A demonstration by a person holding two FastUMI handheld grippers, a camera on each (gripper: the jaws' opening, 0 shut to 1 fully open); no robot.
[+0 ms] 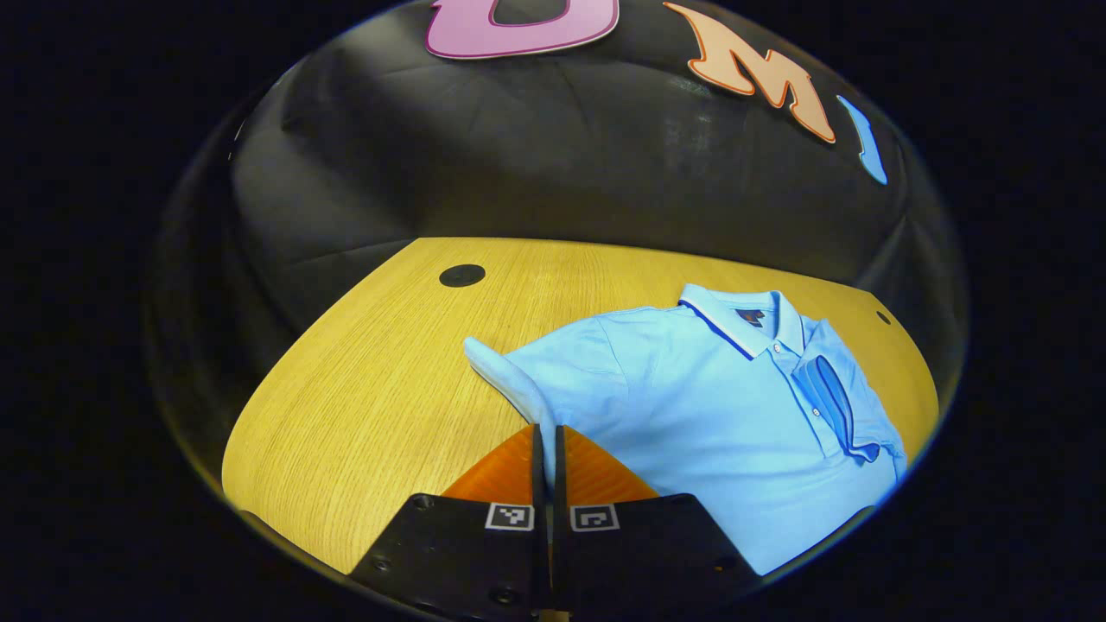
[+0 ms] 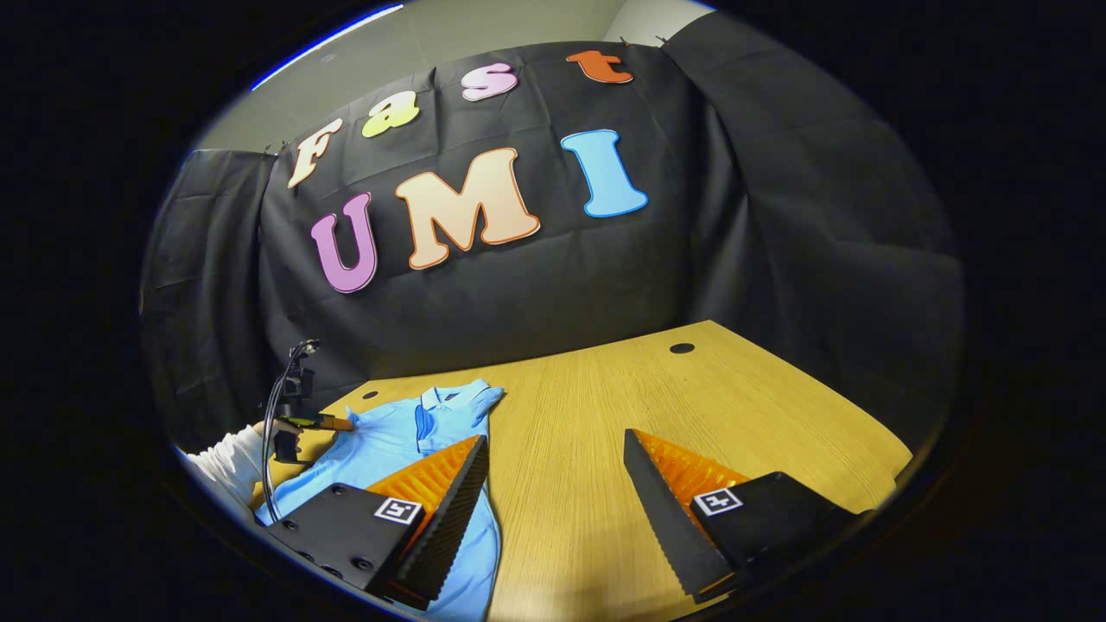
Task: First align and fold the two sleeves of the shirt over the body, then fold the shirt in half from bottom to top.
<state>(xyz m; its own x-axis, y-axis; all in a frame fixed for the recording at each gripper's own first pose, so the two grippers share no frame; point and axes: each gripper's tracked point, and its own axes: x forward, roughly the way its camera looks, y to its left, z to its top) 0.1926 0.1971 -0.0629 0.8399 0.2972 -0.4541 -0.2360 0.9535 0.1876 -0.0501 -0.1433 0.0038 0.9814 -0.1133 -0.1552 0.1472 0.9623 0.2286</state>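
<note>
Blue polo shirt [image 1: 691,406] flat on table [image 1: 371,389], one sleeve [image 1: 834,402] folded over

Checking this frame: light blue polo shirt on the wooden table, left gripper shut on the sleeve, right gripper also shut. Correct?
Not quite. The right gripper is open, its fingers spread wide over the wooden table, as the right gripper view shows. The left gripper is shut on the sleeve of the light blue polo shirt.

A: Where's the polo shirt [image 1: 691,406]?
B: Flat on worktop [image 1: 363,380], collar [image 1: 743,324] twd back wall.
A: Left gripper [image 1: 548,441]?
B: At shirt's sleeve [image 1: 510,380] edge. Right gripper [image 2: 553,484] over bare worktop, rt of shirt.
</note>
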